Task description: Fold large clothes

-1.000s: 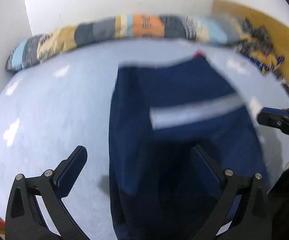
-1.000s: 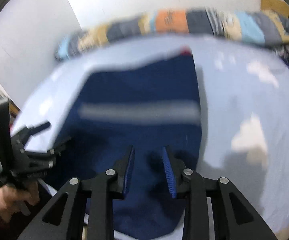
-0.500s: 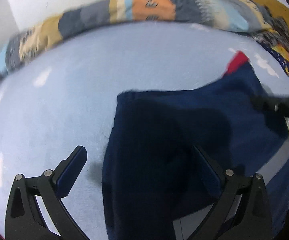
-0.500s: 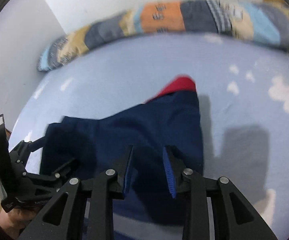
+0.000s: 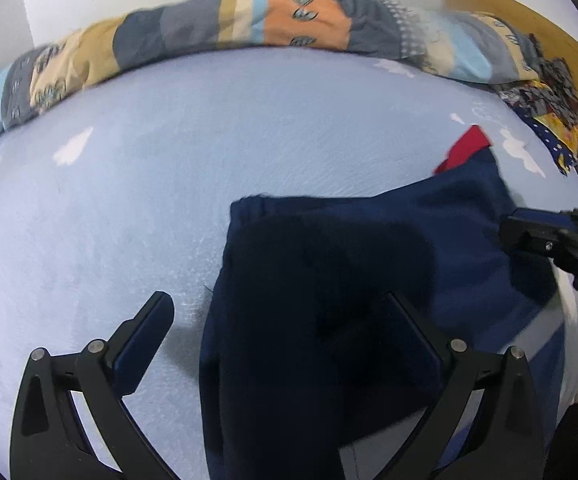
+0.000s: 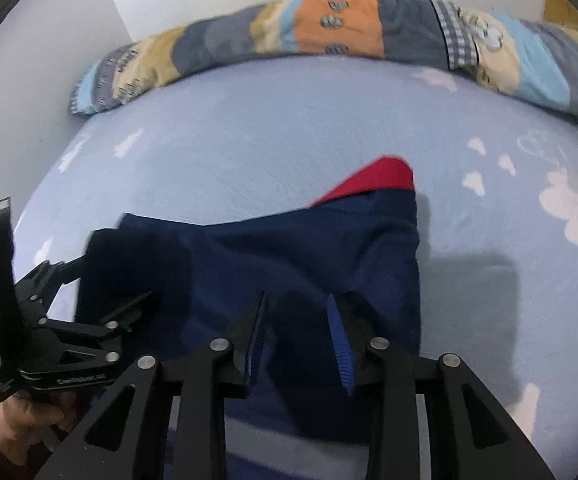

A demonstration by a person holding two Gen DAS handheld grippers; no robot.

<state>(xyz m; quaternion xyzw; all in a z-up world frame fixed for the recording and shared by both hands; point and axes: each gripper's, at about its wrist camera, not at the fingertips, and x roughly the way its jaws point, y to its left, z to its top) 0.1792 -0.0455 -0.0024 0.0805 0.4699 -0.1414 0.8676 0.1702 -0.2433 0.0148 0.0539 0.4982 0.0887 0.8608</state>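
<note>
A navy garment (image 5: 369,248) lies folded over on the light blue bed sheet (image 5: 149,200), with a red lining (image 5: 467,152) peeking out at its far corner. My left gripper (image 5: 279,336) stands wide open over the garment's near left edge, one finger over the sheet and one over the cloth. In the right wrist view, my right gripper (image 6: 297,332) is at the garment's (image 6: 289,248) near right part. Its jaws are narrow and opening, with a bunch of navy cloth still between the pads. The left gripper (image 6: 109,280) shows there at the left, held by a hand.
A rolled patchwork quilt (image 5: 289,20) runs along the bed's far edge against the white wall. A wooden board (image 5: 529,28) and a patterned cloth heap (image 5: 549,112) sit at the far right. Bare sheet with white cloud prints (image 6: 569,208) lies left and right of the garment.
Both grippers moved forward over the bed, carrying the garment's near part over the far part. The grey stripe is now mostly covered and the red lining shows more.
</note>
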